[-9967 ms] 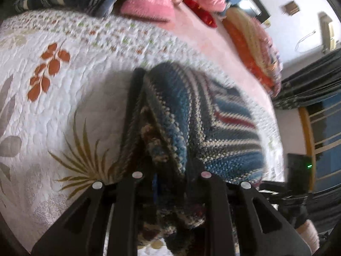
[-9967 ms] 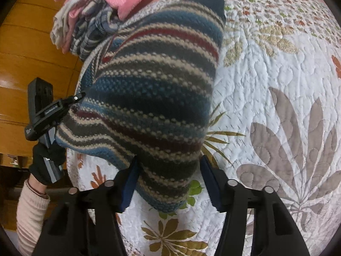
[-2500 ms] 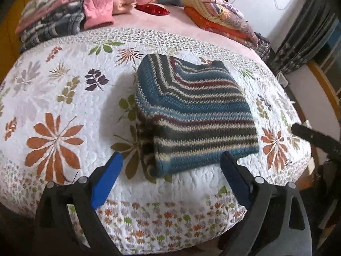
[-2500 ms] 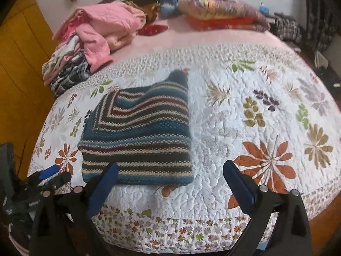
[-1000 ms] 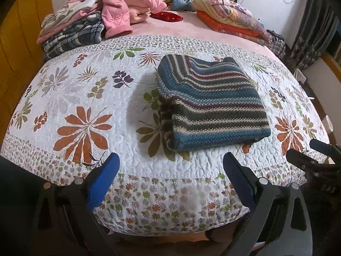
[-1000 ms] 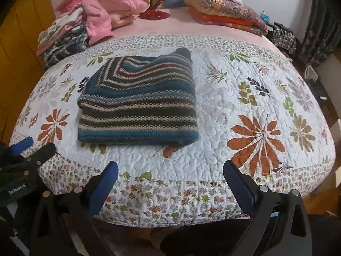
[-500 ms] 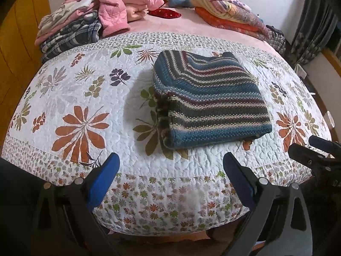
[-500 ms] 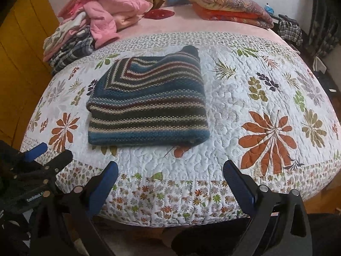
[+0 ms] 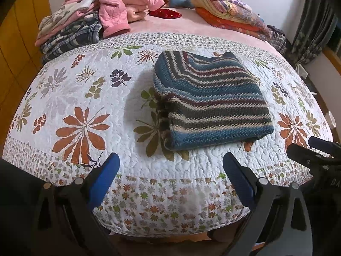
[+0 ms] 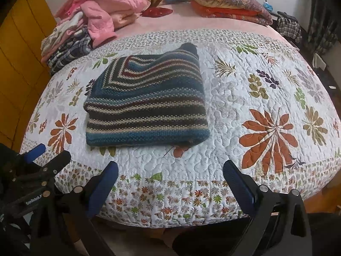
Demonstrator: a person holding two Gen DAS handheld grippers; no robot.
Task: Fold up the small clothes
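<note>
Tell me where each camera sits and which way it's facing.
Left wrist: on the left hand-held gripper, off the bed's foot, facing the folded striped sweater on the floral quilt; its open fingers show, the other gripper at right.
Right wrist: on the right hand-held gripper, same heading, sweater left of centre; open fingers show.
Shared: sweater, quilt, pink clothes pile.

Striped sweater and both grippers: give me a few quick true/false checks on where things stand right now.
1. The striped sweater lies folded on the floral quilt. True.
2. The left gripper is clamped on the sweater. False: it is open, short of the bed edge.
3. The right gripper is open and empty. True.
4. The pile of pink and plaid clothes sits on top of the sweater. False: it lies apart, at the far left of the bed.
</note>
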